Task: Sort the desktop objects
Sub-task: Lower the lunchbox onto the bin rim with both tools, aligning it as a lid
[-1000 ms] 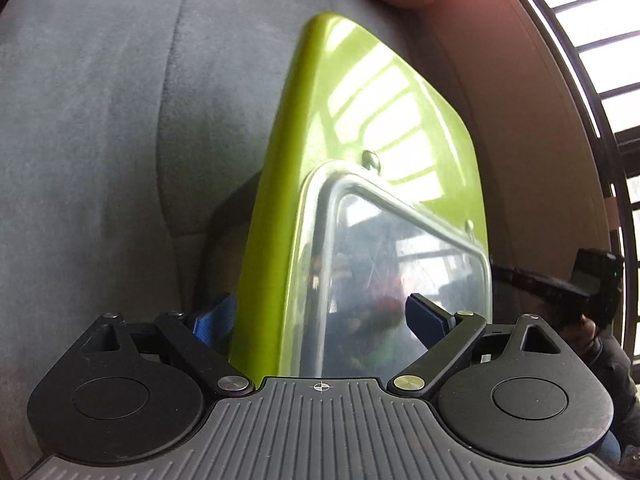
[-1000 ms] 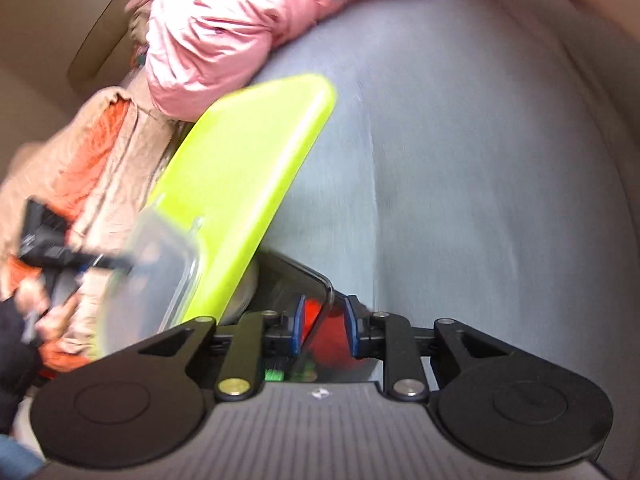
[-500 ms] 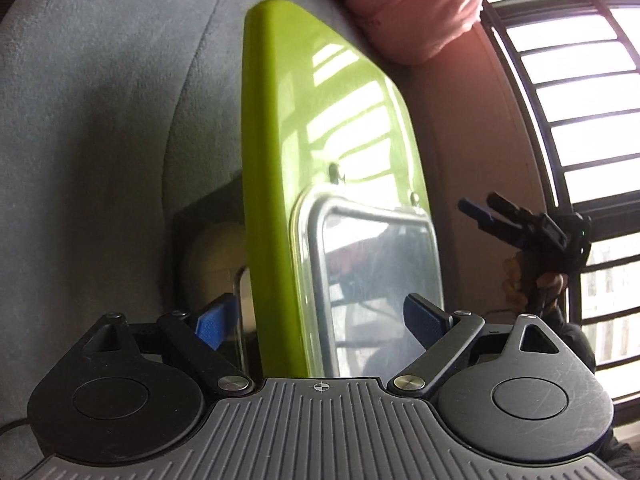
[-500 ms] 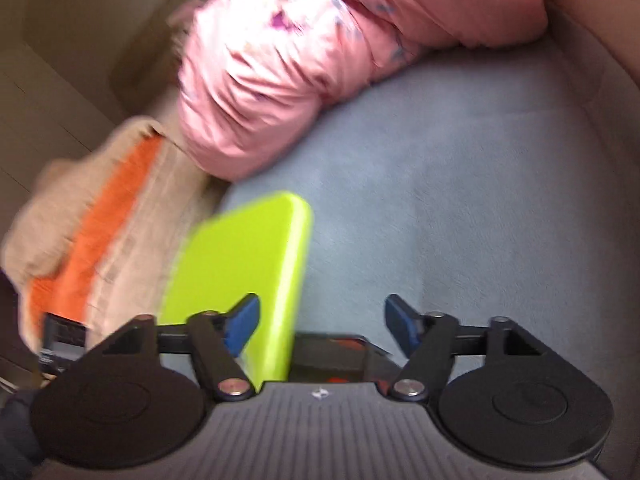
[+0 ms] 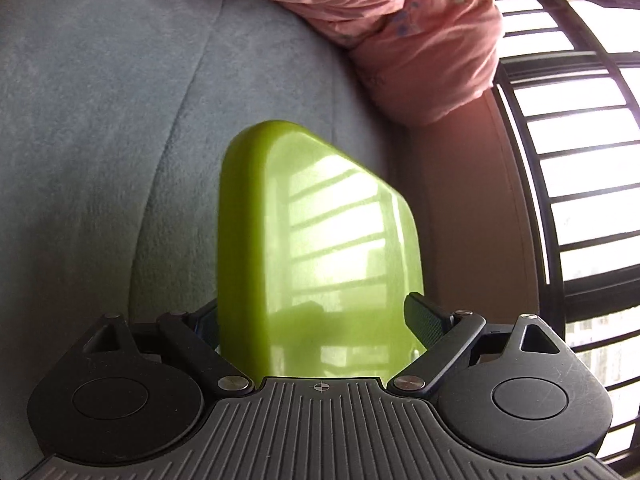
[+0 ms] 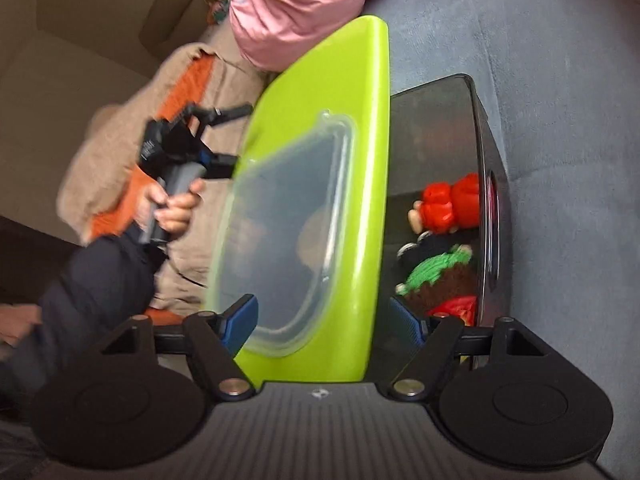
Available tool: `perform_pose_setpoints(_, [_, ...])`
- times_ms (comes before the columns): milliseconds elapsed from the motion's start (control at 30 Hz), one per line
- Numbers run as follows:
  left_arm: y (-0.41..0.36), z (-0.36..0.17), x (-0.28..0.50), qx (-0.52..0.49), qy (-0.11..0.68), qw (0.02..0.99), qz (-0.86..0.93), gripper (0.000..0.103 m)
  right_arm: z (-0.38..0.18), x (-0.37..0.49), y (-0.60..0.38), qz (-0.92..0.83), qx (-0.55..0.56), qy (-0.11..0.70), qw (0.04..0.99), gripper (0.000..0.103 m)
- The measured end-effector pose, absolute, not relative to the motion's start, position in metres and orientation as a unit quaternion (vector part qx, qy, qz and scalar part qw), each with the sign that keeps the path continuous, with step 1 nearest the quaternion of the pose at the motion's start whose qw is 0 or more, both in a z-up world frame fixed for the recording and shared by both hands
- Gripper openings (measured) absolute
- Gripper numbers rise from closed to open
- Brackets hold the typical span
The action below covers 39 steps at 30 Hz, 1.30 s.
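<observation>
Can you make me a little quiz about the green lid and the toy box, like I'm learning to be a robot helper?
1. True or false: the dark see-through plastic box has nothing in it.
2. Pick one. What lies just past the far end of the lime-green plastic lid with the clear window? A: a pink padded jacket. B: a blue bucket. C: a stack of books.
3. Fill the gap: the fingers of the right gripper are ____ (open or shut).

Key
1. False: soft toys sit inside it.
2. A.
3. Open, with the lid's near end between them.
</observation>
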<state>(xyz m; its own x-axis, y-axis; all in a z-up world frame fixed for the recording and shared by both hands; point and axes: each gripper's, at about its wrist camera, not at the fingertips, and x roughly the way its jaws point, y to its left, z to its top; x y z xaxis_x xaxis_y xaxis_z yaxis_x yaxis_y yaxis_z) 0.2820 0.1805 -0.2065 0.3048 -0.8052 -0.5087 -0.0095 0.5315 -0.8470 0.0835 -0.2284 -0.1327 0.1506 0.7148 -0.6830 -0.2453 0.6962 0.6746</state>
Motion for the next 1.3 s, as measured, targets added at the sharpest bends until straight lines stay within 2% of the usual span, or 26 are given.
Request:
perform_pose_setpoints(67, [0.174,-0.206,0.276,-0.372,0.519,0.72,-0.272,0.091,-0.14,0.093,-0.216,0.332,0.184,0.551,0.743,0.075])
perform_pose_setpoints(133, [0.172,-0.2,0.268,-0.344,0.514,0.742,-0.259,0.074,-0.14,0.099,-0.212,0.337,0.172,0.527,0.761,0.079])
perform_pose_setpoints(167, [0.175,-0.2,0.264,-0.348,0.509,0.743,-0.26,0.071,-0.139,0.101,-0.213,0.332,0.183,0.524,0.763,0.079])
perform_pose_setpoints(200, [0.179,-0.2,0.26,-0.364,0.502,0.74,-0.26,0.065,-0.139,0.102,-0.216,0.325,0.196,0.522,0.764,0.075])
perform_pose_setpoints(233, [0.183,-0.199,0.256,-0.377,0.496,0.738,-0.259,0.063,-0.14,0.105,-0.219,0.317,0.205,0.523,0.764,0.069])
perform_pose_setpoints(267, [0.185,-0.197,0.253,-0.384,0.49,0.739,-0.259,0.062,-0.142,0.109,-0.225,0.314,0.218,0.529,0.757,0.05])
perform_pose_setpoints(300, [0.186,-0.193,0.249,-0.387,0.484,0.74,-0.26,0.061,-0.145,0.114,-0.231,0.312,0.231,0.535,0.75,0.045])
perform_pose_setpoints(367, [0.189,-0.186,0.241,-0.388,0.477,0.745,-0.259,0.06,-0.151,0.12,-0.243,0.318,0.275,0.551,0.721,0.041])
perform_pose_setpoints(600, [0.219,-0.184,0.204,-0.465,0.463,0.73,-0.189,0.062,-0.135,0.149,-0.234,0.342,0.249,0.551,0.719,0.04])
perform_pose_setpoints(667, [0.223,-0.184,0.181,-0.468,0.466,0.73,-0.177,0.061,-0.123,0.167,-0.227,0.342,0.223,0.54,0.736,0.04])
perform_pose_setpoints(767, [0.218,-0.187,0.142,-0.472,0.469,0.726,-0.176,0.051,-0.107,0.188,-0.216,0.332,0.166,0.532,0.761,0.042])
perform_pose_setpoints(833, [0.212,-0.192,0.121,-0.467,0.476,0.725,-0.172,0.053,-0.099,0.189,-0.213,0.322,0.129,0.529,0.774,0.043])
perform_pose_setpoints(900, [0.209,-0.201,0.106,-0.479,0.478,0.717,-0.167,0.053,-0.091,0.18,-0.214,0.319,0.105,0.523,0.784,0.058])
perform_pose_setpoints(967, [0.21,-0.21,0.095,-0.492,0.475,0.711,-0.165,0.054,-0.073,0.152,-0.229,0.318,0.107,0.496,0.801,0.062])
perform_pose_setpoints(1067, [0.209,-0.209,0.084,-0.484,0.466,0.721,-0.168,0.054,-0.062,0.092,-0.267,0.331,0.184,0.473,0.796,0.068])
perform_pose_setpoints(1167, [0.206,-0.209,0.071,-0.475,0.467,0.724,-0.18,0.055,-0.078,0.032,-0.291,0.343,0.273,0.485,0.756,0.07])
perform_pose_setpoints(1267, [0.207,-0.208,0.053,-0.468,0.464,0.729,-0.187,0.056,-0.118,-0.003,-0.298,0.327,0.329,0.522,0.715,0.071])
perform_pose_setpoints(1300, [0.208,-0.207,0.046,-0.464,0.464,0.731,-0.189,0.055,-0.132,-0.004,-0.3,0.328,0.354,0.534,0.694,0.068])
